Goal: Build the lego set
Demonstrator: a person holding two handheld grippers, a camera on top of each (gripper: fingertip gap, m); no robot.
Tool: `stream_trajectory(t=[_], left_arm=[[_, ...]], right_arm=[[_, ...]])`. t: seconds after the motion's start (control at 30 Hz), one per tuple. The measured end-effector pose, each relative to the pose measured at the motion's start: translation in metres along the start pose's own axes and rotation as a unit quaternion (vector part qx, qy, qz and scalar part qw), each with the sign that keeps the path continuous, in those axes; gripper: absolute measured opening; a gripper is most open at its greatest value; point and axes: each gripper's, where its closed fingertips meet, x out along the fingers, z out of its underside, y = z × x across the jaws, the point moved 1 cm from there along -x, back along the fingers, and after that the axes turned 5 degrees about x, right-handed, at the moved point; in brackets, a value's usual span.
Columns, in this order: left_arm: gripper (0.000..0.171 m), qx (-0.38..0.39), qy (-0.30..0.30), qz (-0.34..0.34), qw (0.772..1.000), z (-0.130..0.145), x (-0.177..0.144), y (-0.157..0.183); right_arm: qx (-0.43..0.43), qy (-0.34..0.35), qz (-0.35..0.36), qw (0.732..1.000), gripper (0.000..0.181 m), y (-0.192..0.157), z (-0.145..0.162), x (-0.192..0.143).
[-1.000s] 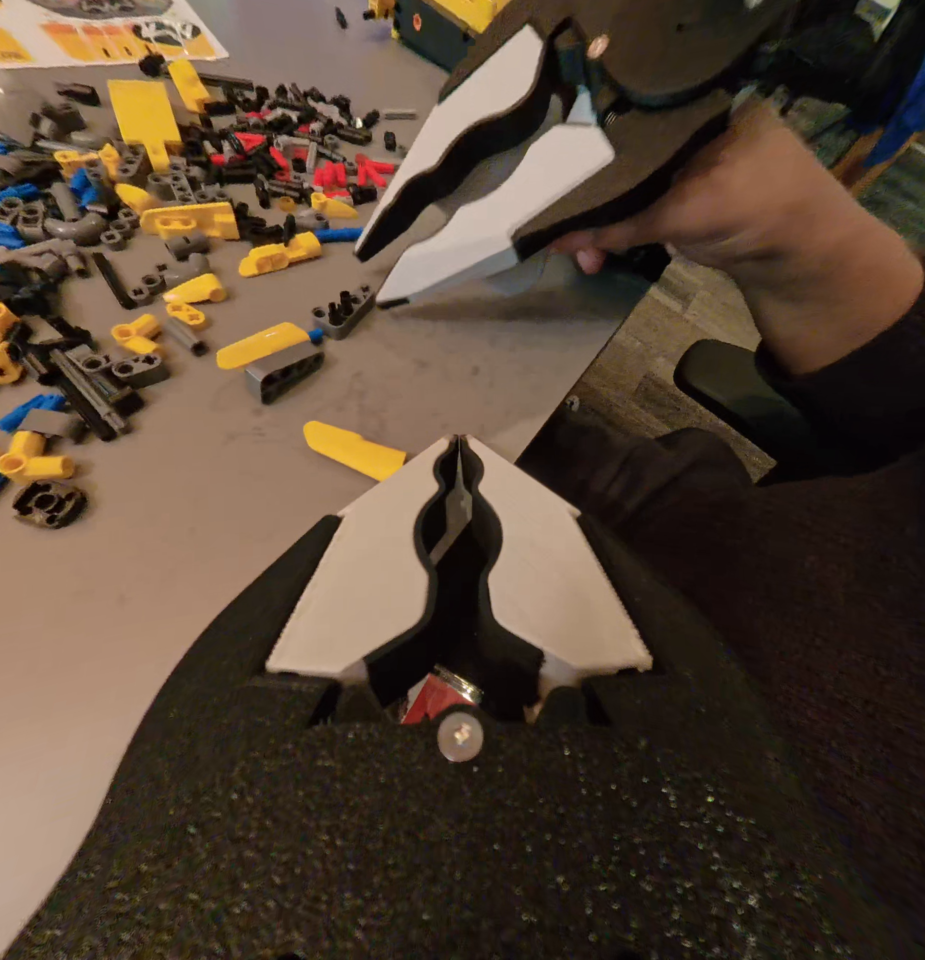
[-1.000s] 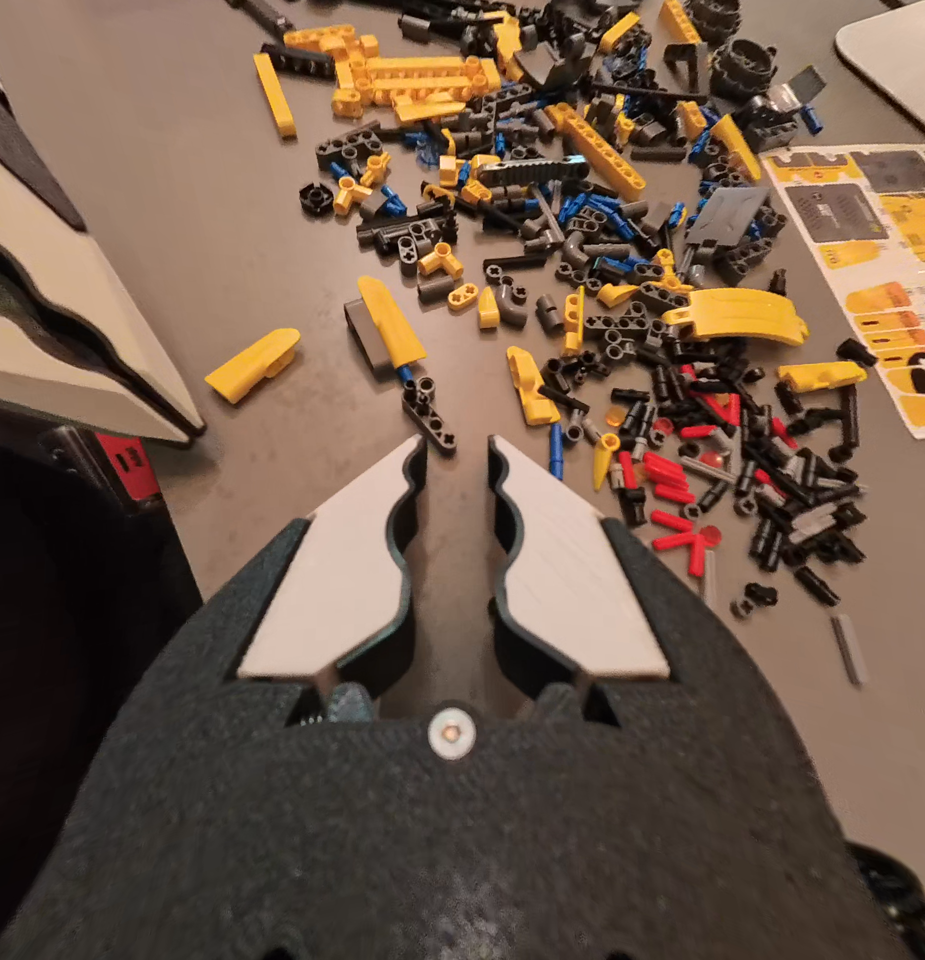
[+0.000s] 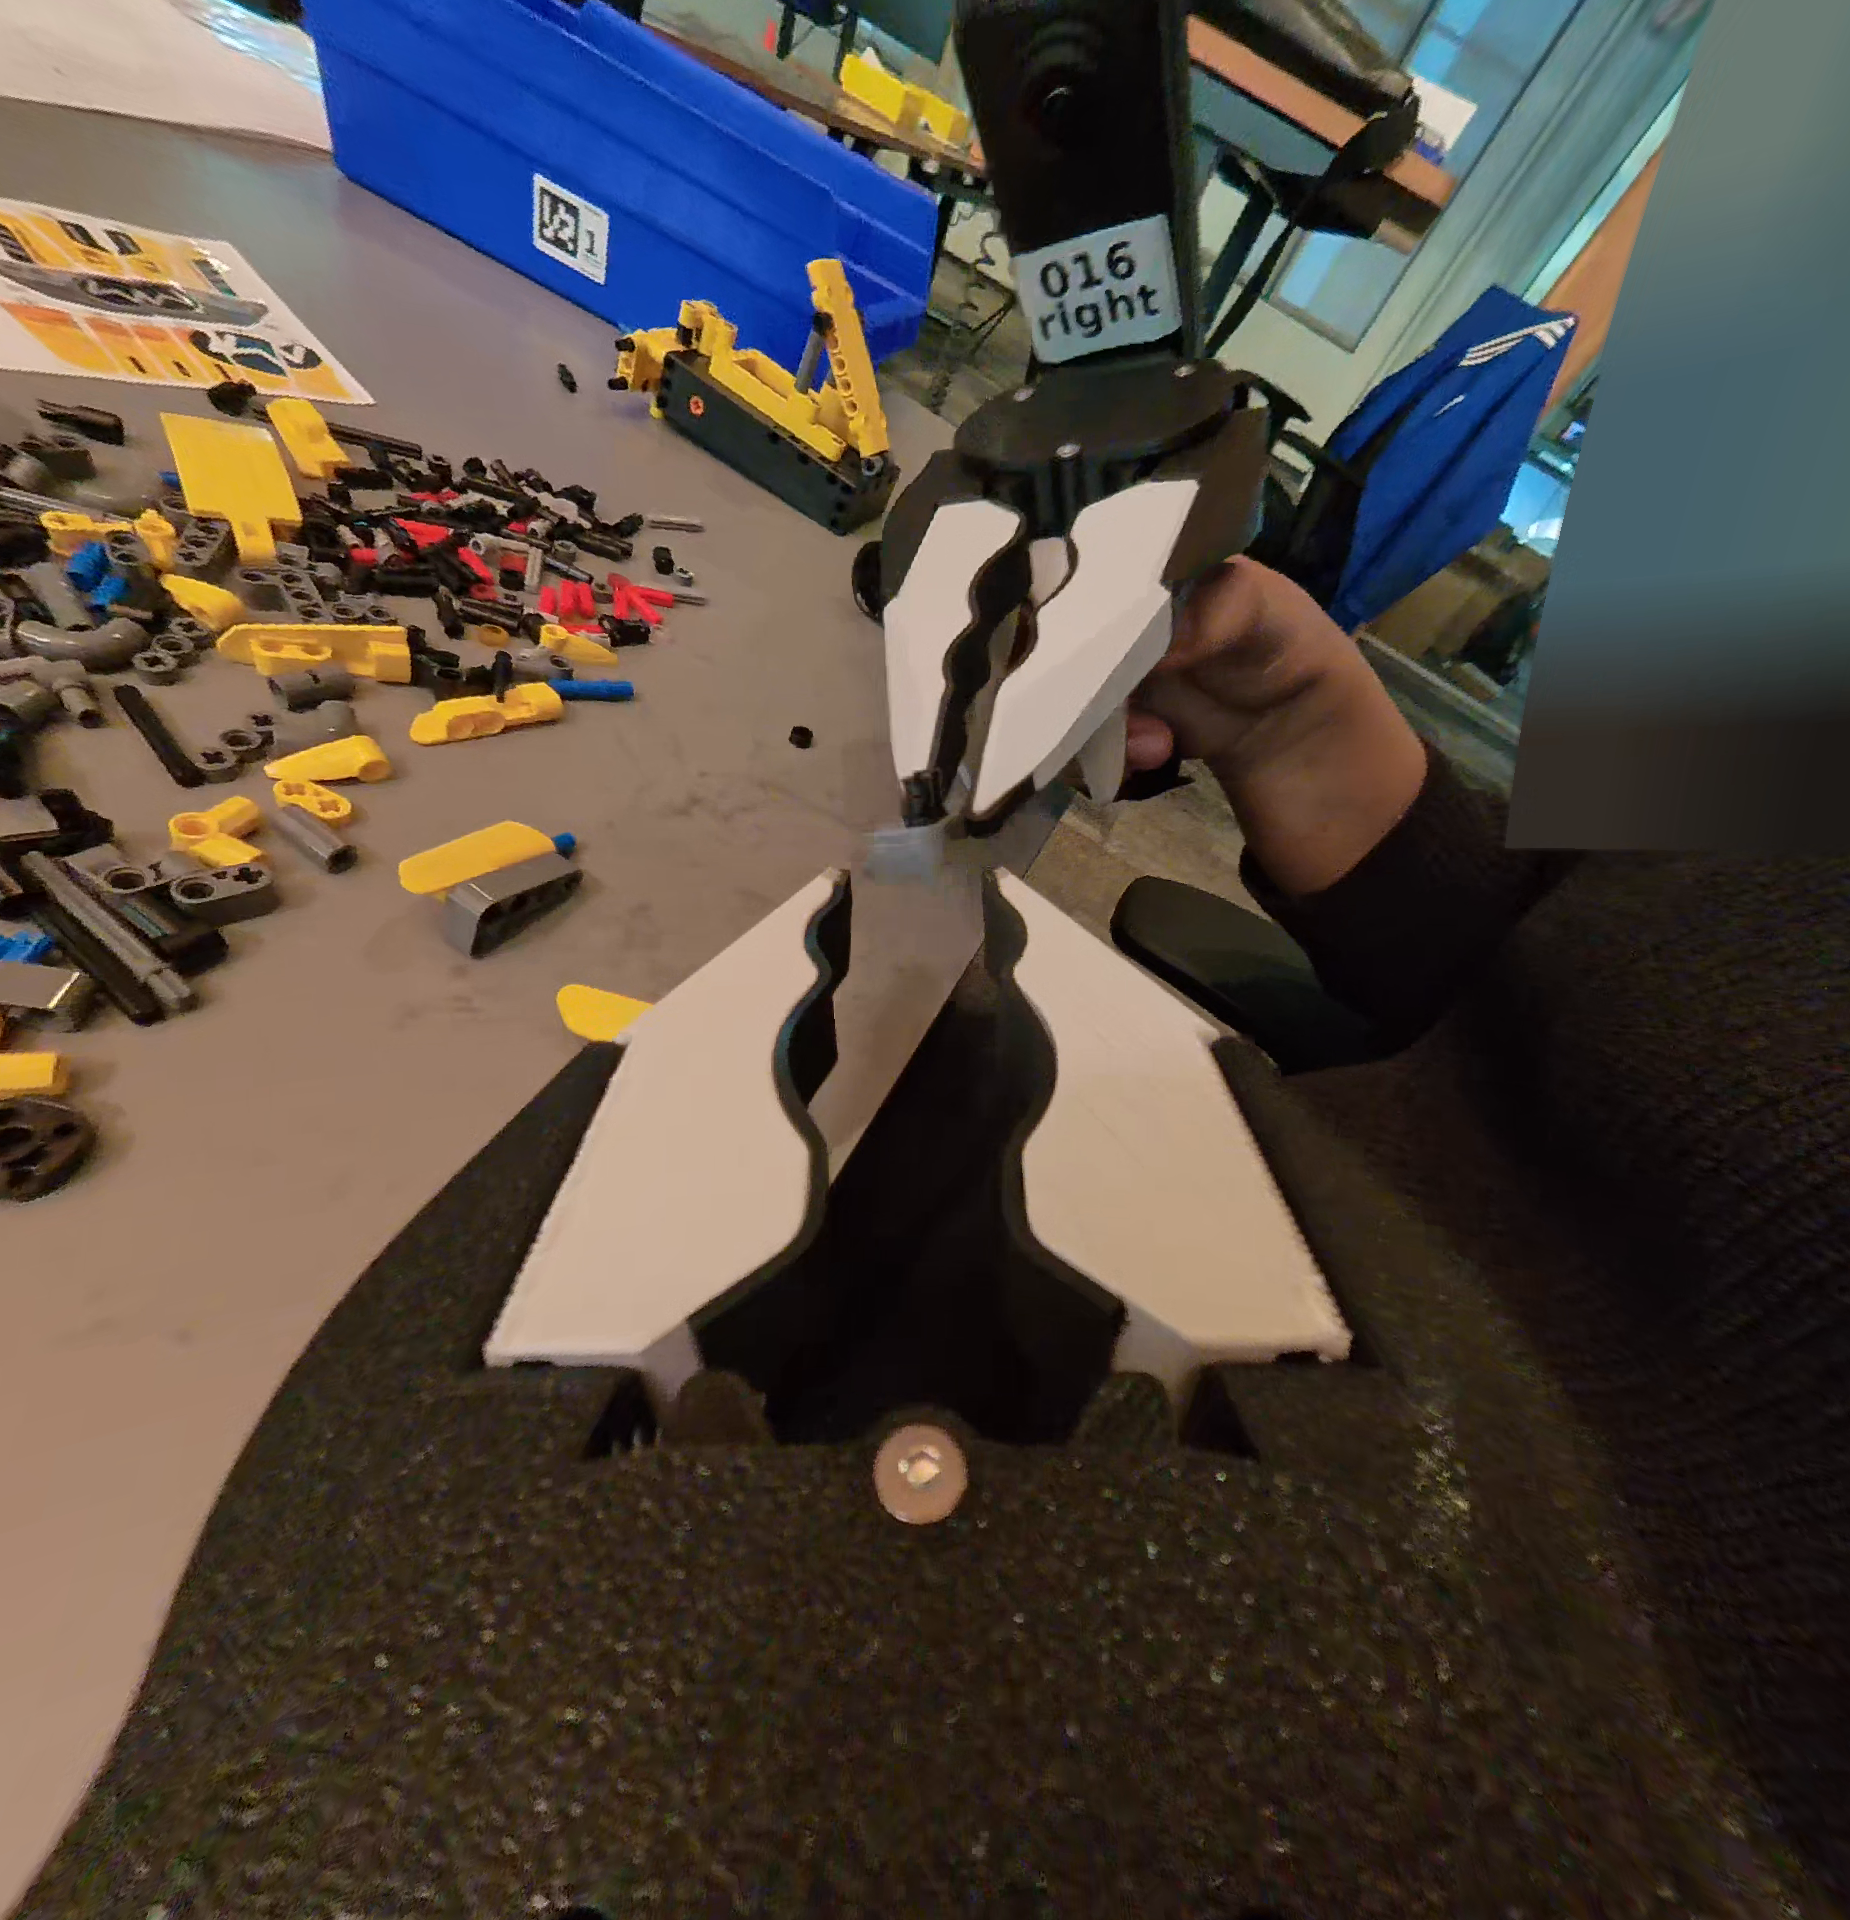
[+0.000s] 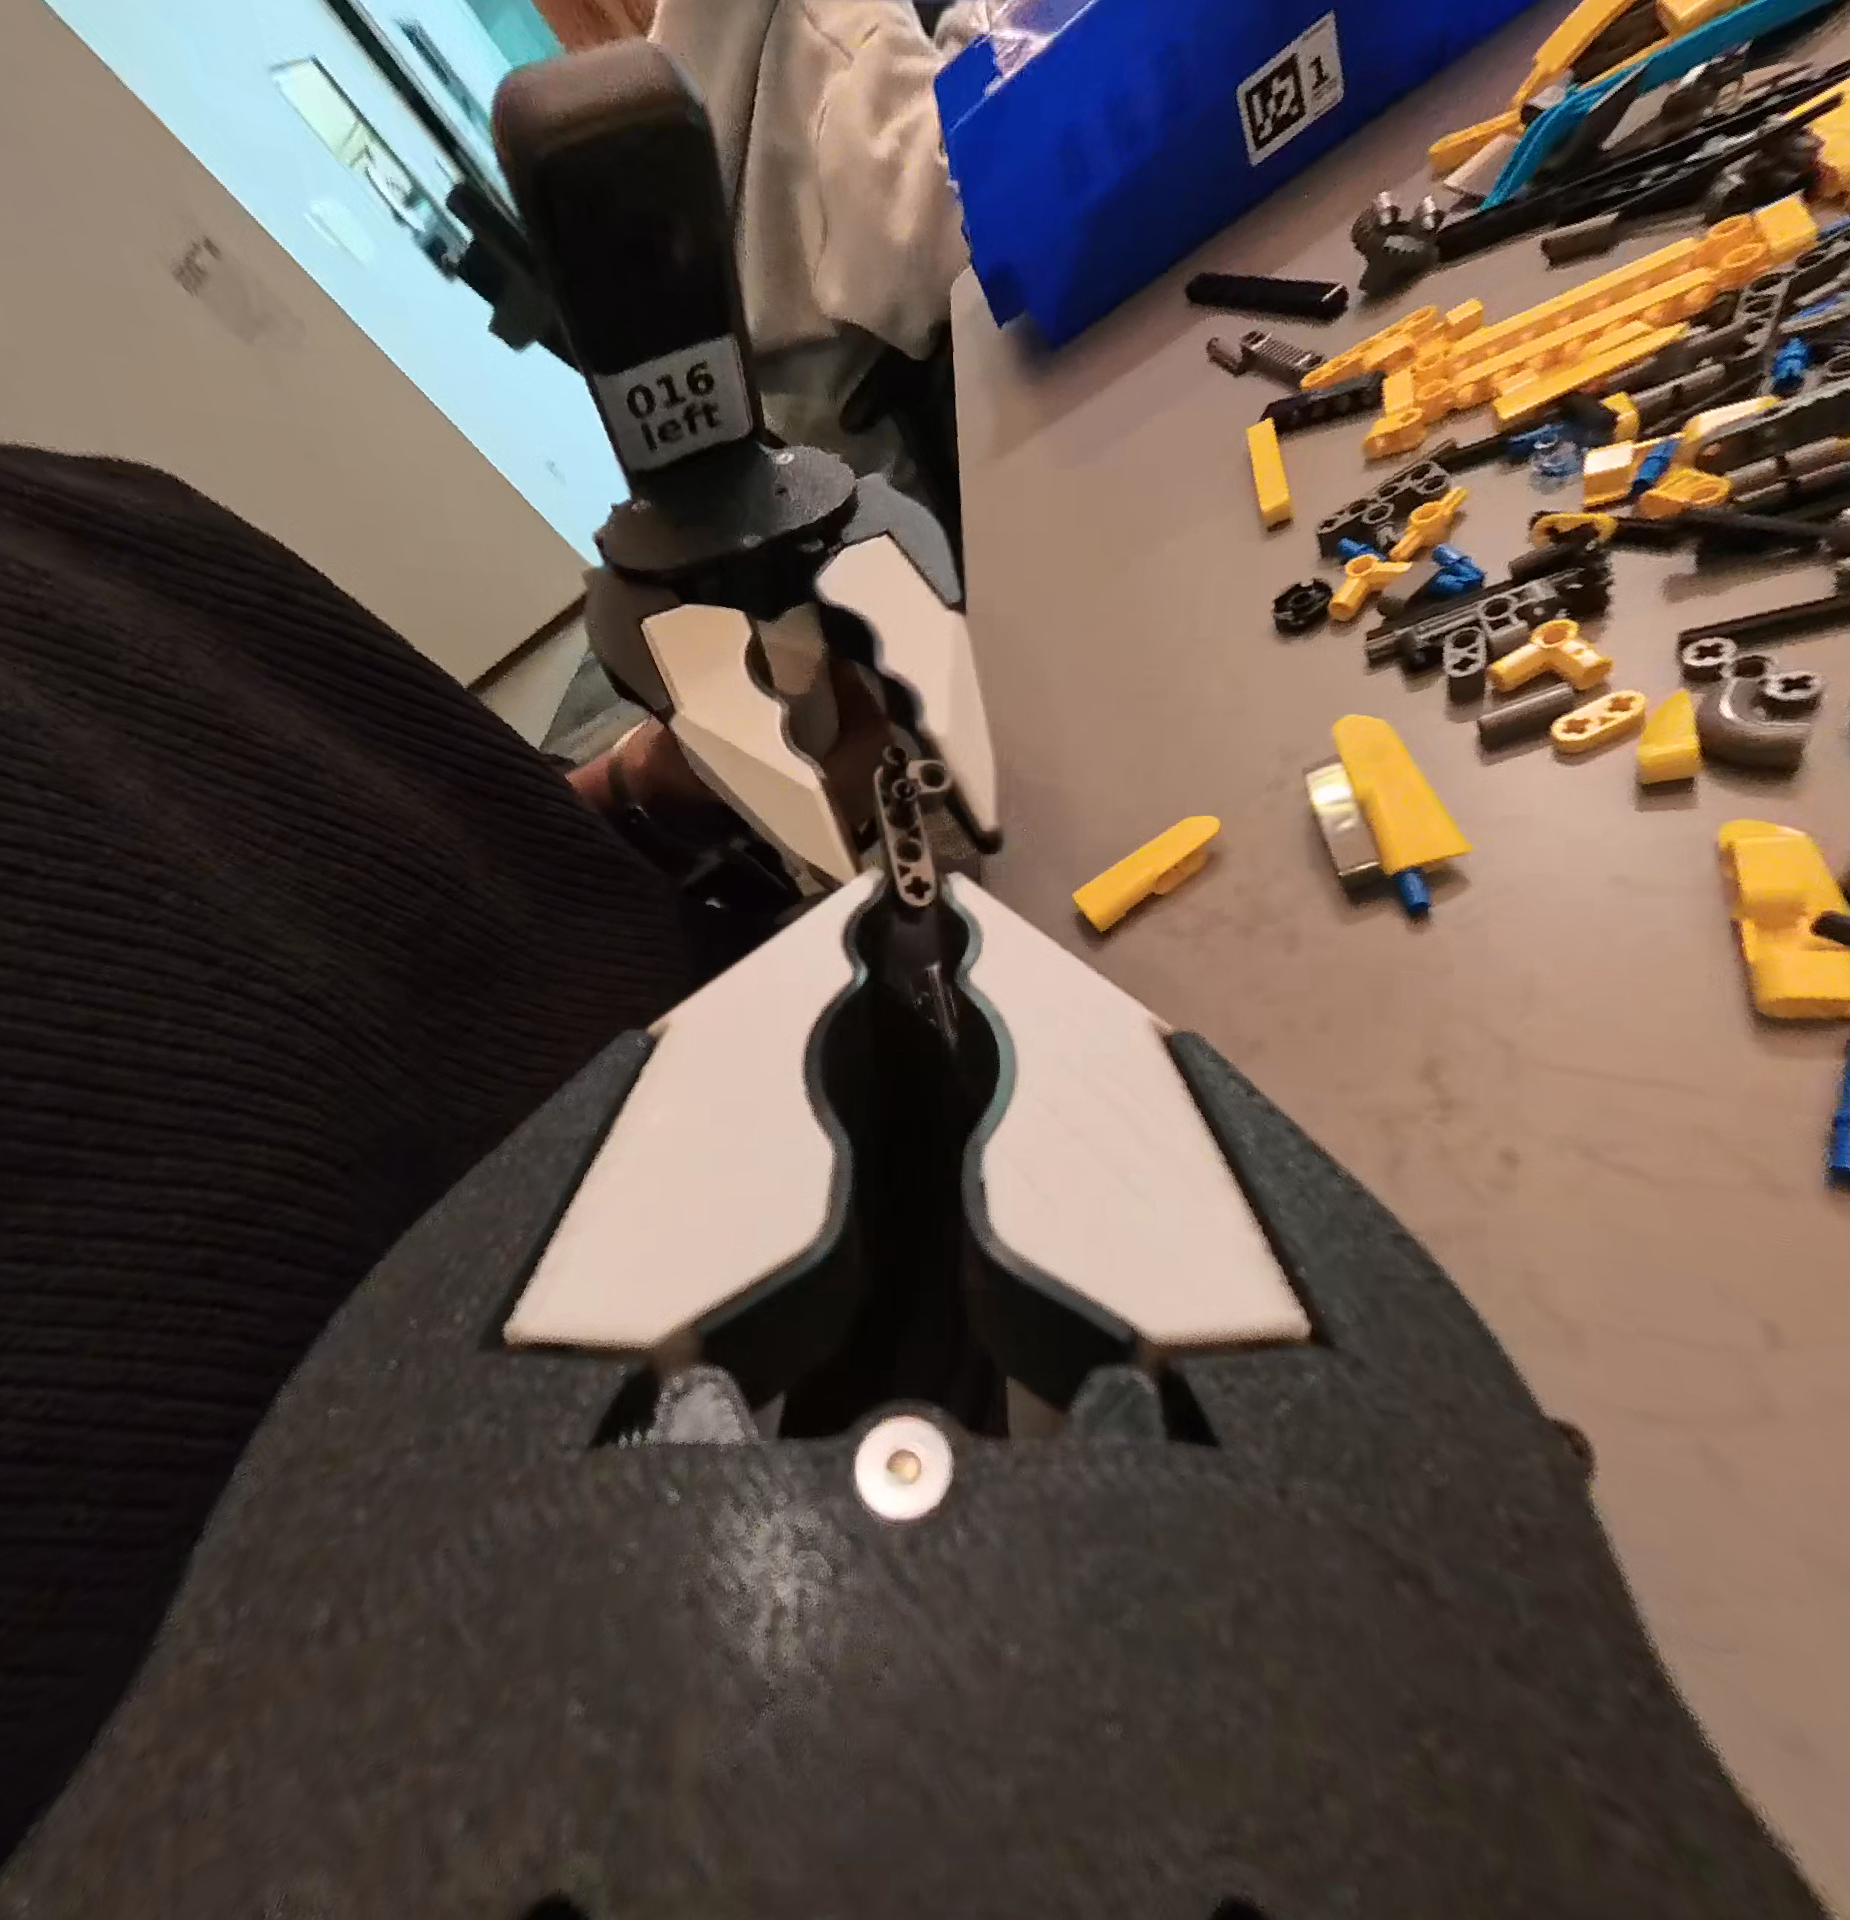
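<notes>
While held up just past the table [image 4: 1264, 1143] edge: right gripper [image 4: 913, 888] pinched shut on a grey beam [image 4: 908, 831] that pokes out beyond its tips. Left gripper [image 3: 916, 883] parted and empty, tips either side of the beam's far end, can't tell if touching. Loose parts [image 3: 381, 623] well off to the side.

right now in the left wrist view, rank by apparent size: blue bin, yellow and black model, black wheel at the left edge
1. blue bin
2. yellow and black model
3. black wheel, though it lies nearer the camera
</notes>
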Motion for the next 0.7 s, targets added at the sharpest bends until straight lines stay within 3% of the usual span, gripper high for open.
stream_trajectory(t=[0.17,0.47,0.53,0.7], left_arm=[[0.01,-0.004,0.024,0.015,1.0,-0.007,-0.004,0.003],[0.016,-0.029,0.049,-0.005,0.998,-0.009,-0.008,-0.009],[0.029,-0.001,0.04,-0.011,0.999,-0.008,-0.007,-0.007],[0.03,0.111,-0.001,-0.069,0.991,0.0,-0.003,-0.007]], right_arm=[[0.021,0.011,-0.001,1.0,0.006,0.006,0.002,-0.001],[0.024,0.013,0.007,1.0,0.005,0.01,0.003,0.001],[0.024,0.008,0.007,1.0,0.005,0.01,0.005,0.002],[0.023,-0.003,0.011,1.0,0.006,0.011,0.006,0.002]])
